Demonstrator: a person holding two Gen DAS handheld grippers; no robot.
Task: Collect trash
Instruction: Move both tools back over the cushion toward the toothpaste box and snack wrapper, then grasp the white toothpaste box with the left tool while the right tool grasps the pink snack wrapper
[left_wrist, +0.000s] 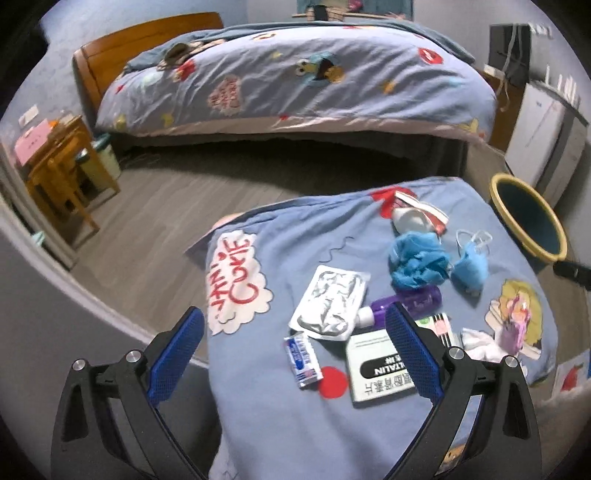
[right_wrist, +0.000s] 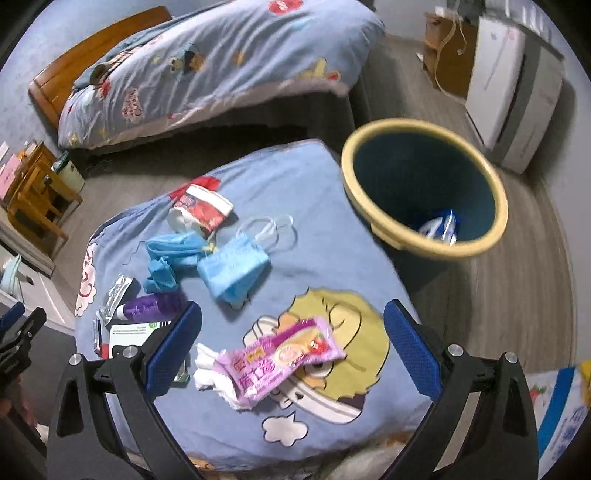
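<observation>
Trash lies on a blue cartoon blanket (left_wrist: 295, 236). In the left wrist view I see a silver foil pouch (left_wrist: 328, 302), a small blue-white sachet (left_wrist: 302, 360), a white box (left_wrist: 376, 369), a purple bottle (left_wrist: 410, 301), a blue crumpled cloth (left_wrist: 417, 264), a blue face mask (left_wrist: 471, 266) and a crushed red-white cup (left_wrist: 417, 214). My left gripper (left_wrist: 295, 350) is open above the sachet and pouch. My right gripper (right_wrist: 293, 350) is open around a pink snack wrapper (right_wrist: 280, 358) lying on white tissue (right_wrist: 207, 369). The mask (right_wrist: 234, 267) lies further ahead.
A yellow-rimmed, dark blue bin (right_wrist: 424, 184) stands on the floor right of the blanket, with a blue-white wrapper (right_wrist: 439, 227) inside. A bed (left_wrist: 295, 81) lies beyond, a wooden side table (left_wrist: 62, 166) at left, a white cabinet (right_wrist: 513, 92) at right.
</observation>
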